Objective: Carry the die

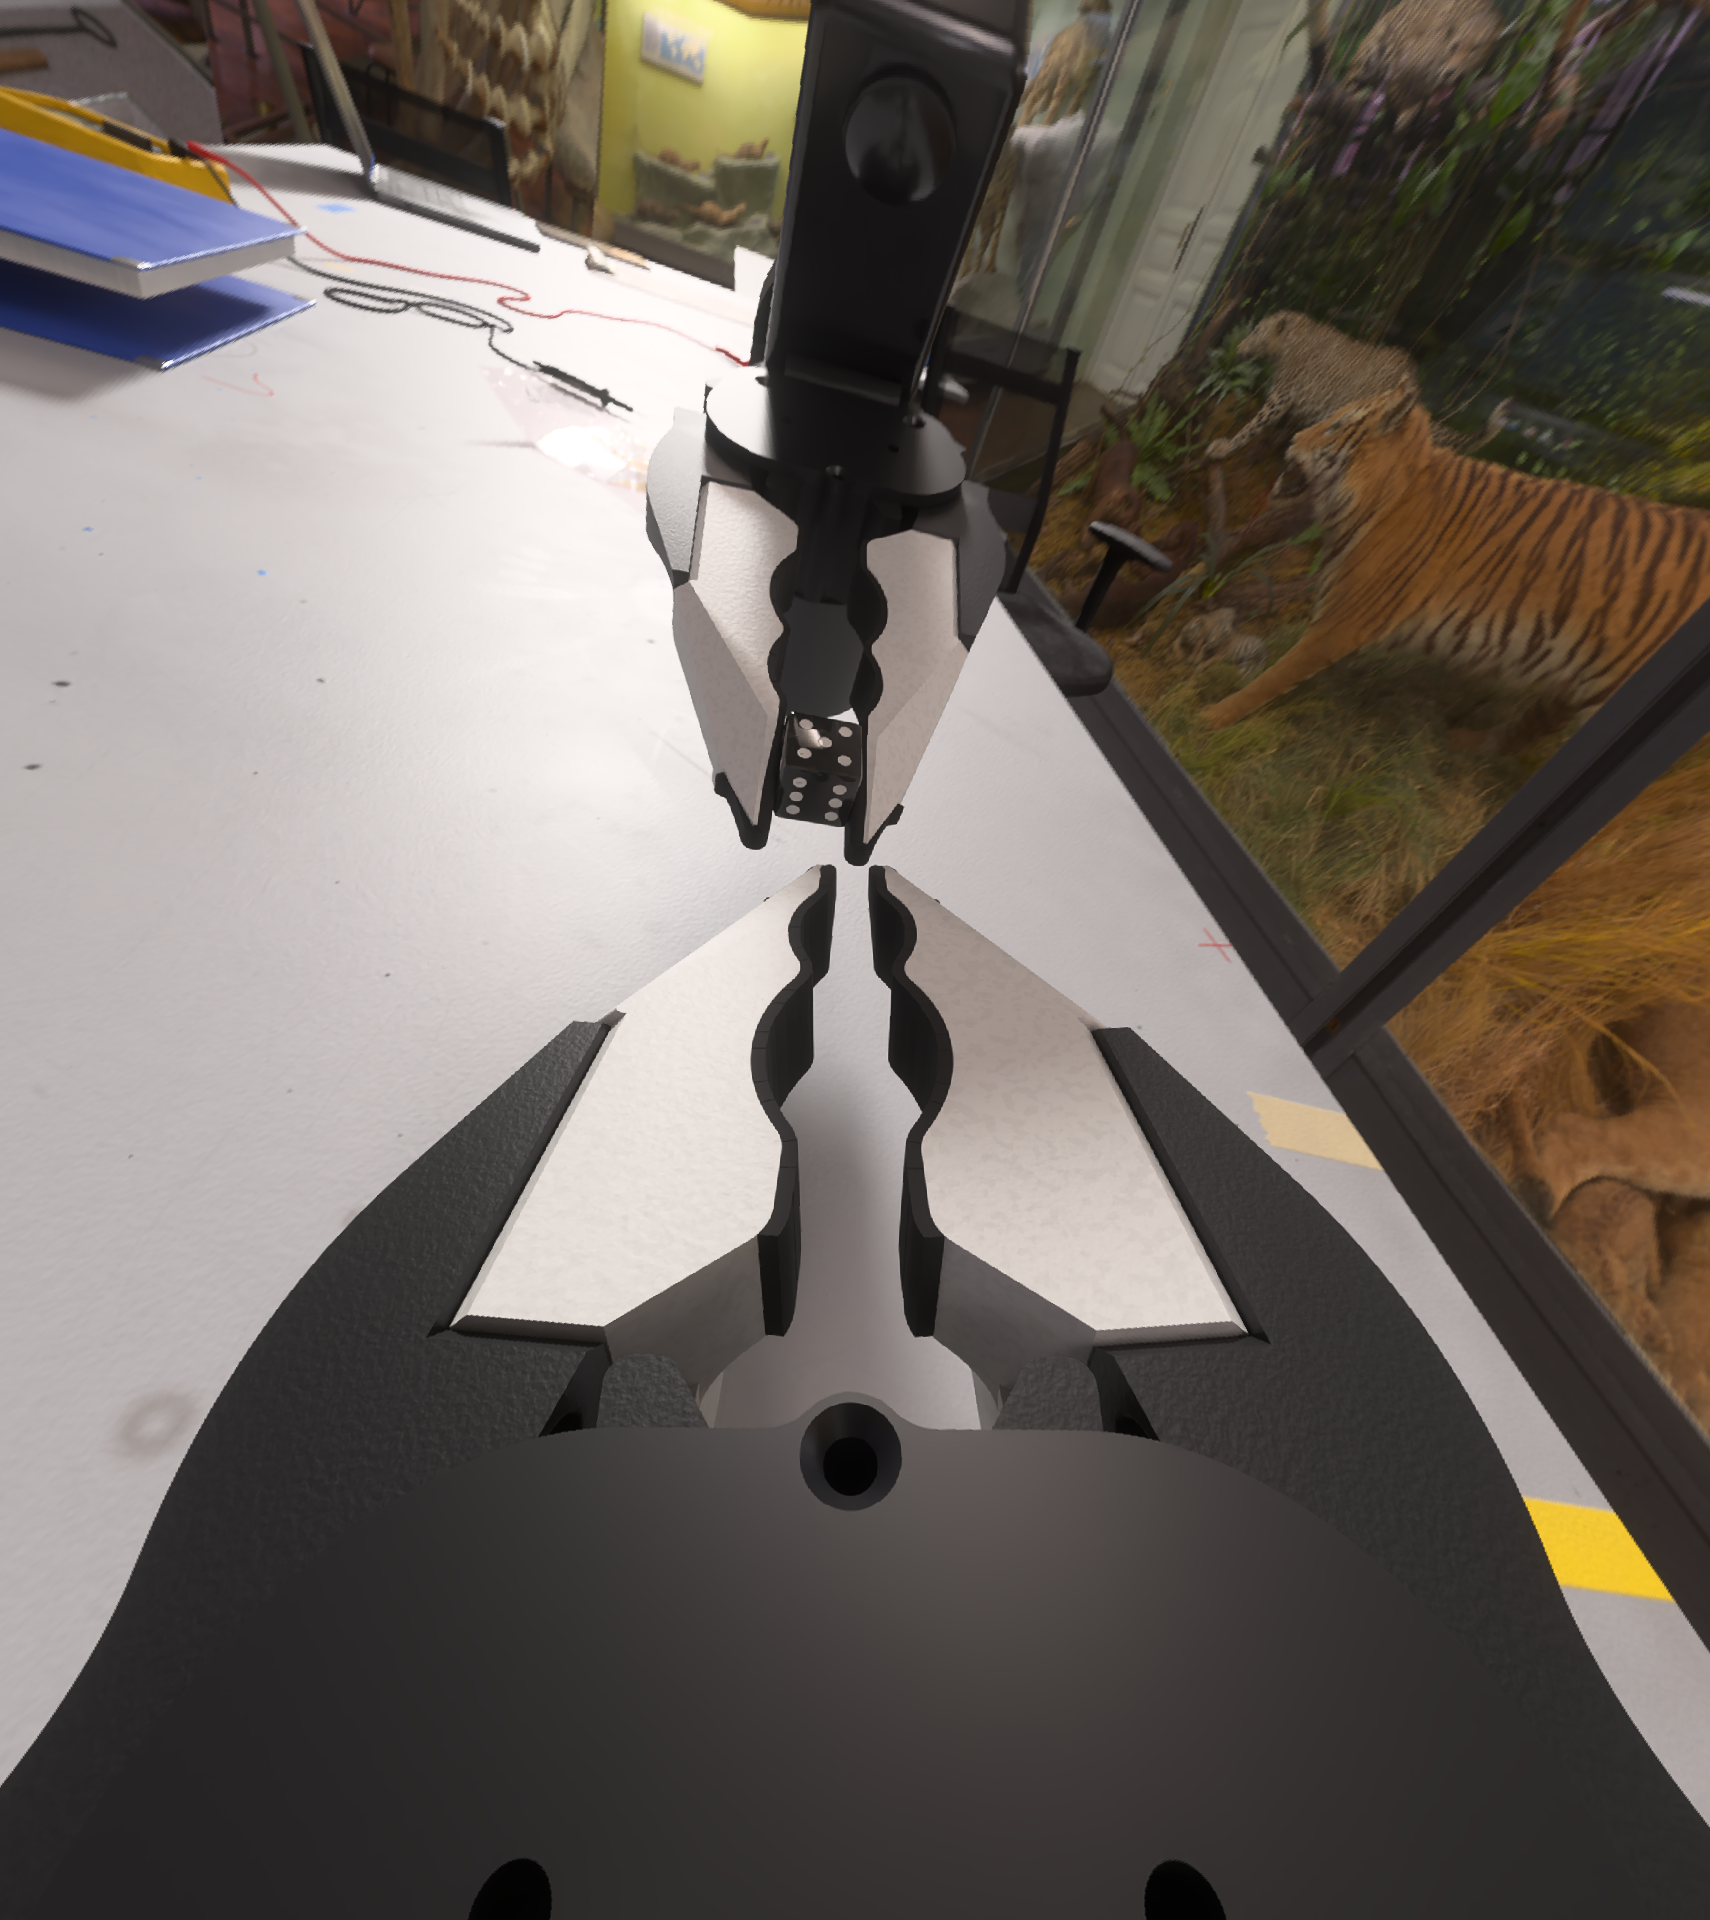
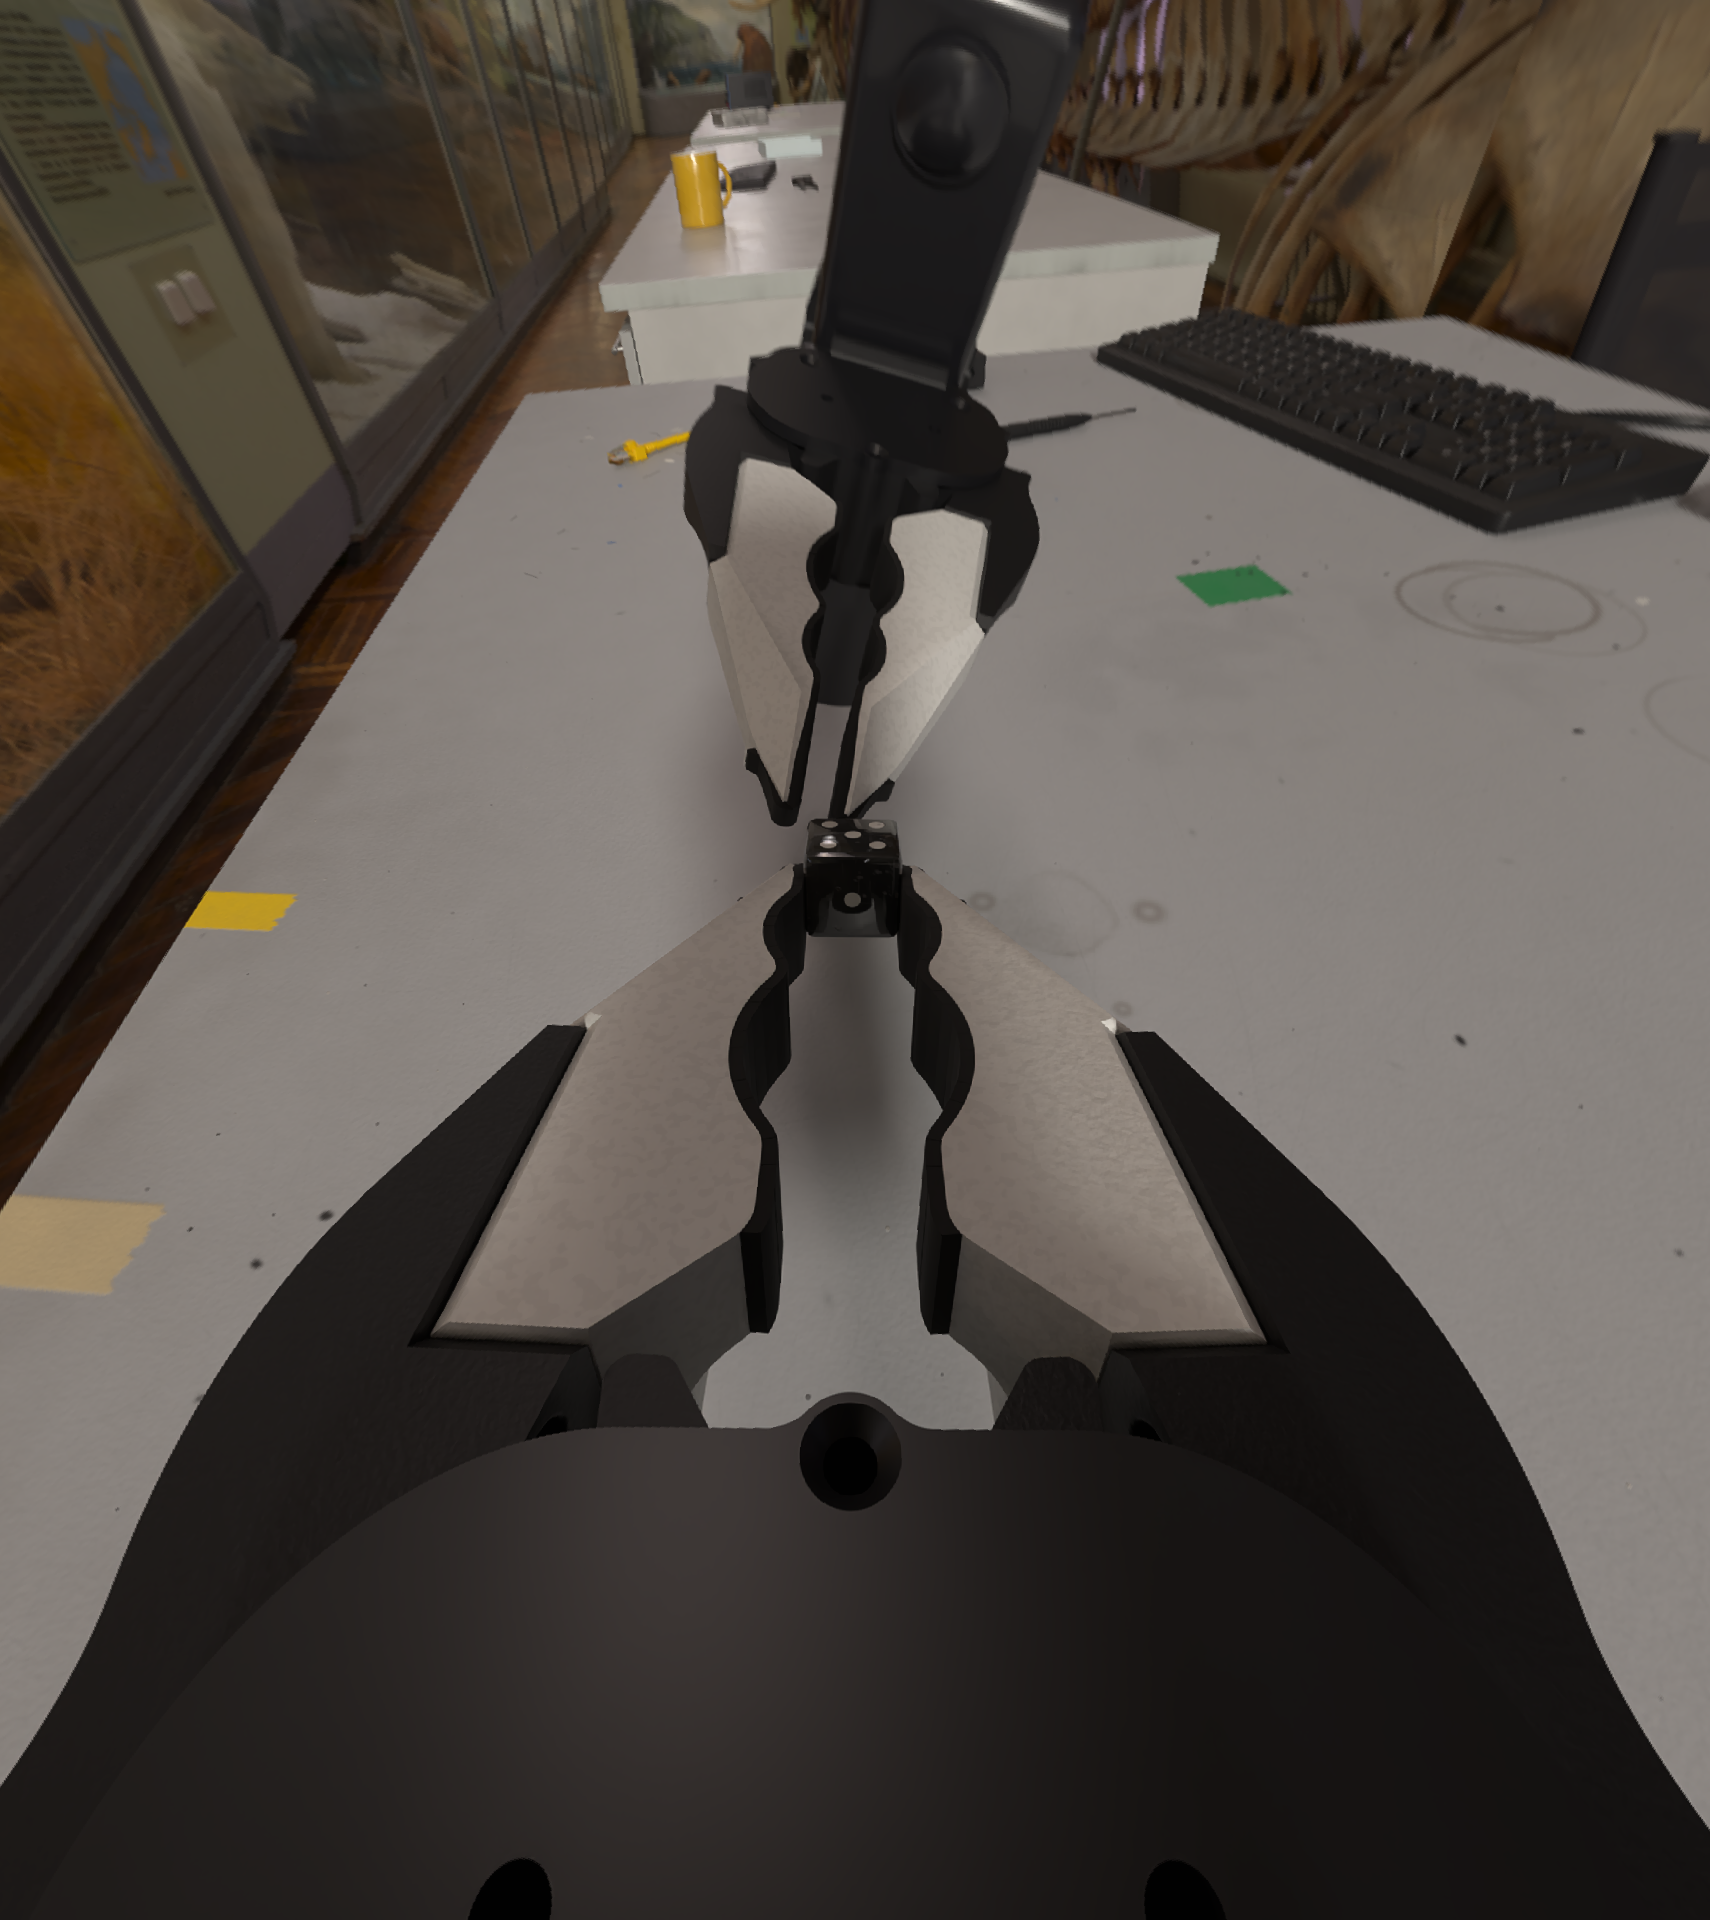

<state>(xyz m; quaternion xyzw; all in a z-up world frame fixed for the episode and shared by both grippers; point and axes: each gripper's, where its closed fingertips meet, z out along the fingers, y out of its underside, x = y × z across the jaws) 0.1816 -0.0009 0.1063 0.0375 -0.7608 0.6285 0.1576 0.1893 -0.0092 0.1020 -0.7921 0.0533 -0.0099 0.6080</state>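
Die: small black cube with white pips (image 2: 852, 879), rigid, light, slick; hold opposite flat faces.
Right gripper (image 2: 853, 894): pinching the die at its fingertips.
Left gripper (image 1: 849, 883): nearly pressed together, empty, just beside the die.

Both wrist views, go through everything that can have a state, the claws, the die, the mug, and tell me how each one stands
Right claw: shut on the die, gripping it at the fingertips.
Left claw: nearly shut, holding nothing, tips close to the die.
Die: black with white pips, held level above the table.
Yellow mug: upright on the far table.
Keyboard: lying flat on the table.
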